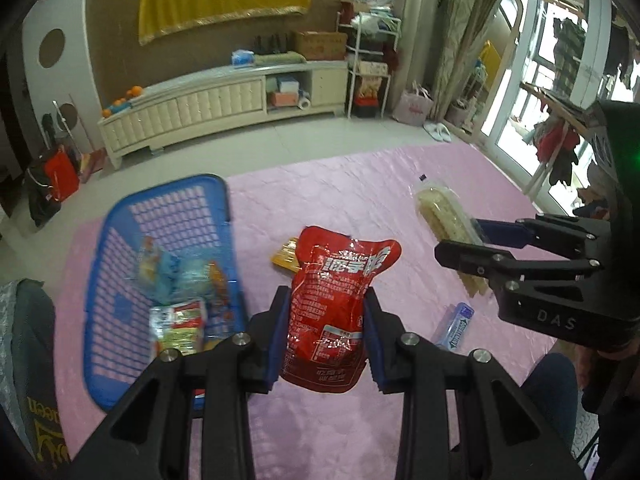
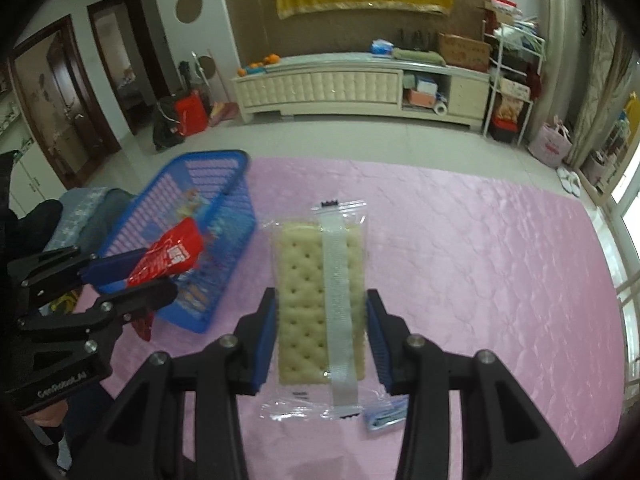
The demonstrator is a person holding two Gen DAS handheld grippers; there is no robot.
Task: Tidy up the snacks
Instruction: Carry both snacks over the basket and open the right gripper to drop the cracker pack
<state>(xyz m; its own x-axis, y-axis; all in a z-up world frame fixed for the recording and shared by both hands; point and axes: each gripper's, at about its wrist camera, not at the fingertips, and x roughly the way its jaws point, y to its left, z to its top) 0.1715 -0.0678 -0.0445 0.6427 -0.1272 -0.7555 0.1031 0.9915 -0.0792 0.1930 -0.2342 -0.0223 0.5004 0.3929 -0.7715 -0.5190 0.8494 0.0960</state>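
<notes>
Snacks fill your blue basket (image 1: 160, 240) as left gripper (image 1: 326, 336) clamps red pouch (image 1: 340, 300), right gripper (image 2: 322, 336) clamps cracker pack (image 2: 316, 300).

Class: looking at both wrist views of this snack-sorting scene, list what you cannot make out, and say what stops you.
- Snacks in the blue basket: motion-blurred in the left wrist view.
- Yellow packet: mostly behind the red pouch.
- Blue pack: covered by the cracker pack and a finger in the right wrist view.

Red pouch (image 1: 326, 312), blue slotted basket (image 1: 160, 240), pale dotted crackers (image 2: 304, 304), pink quilted cloth (image 2: 480, 260).
</notes>
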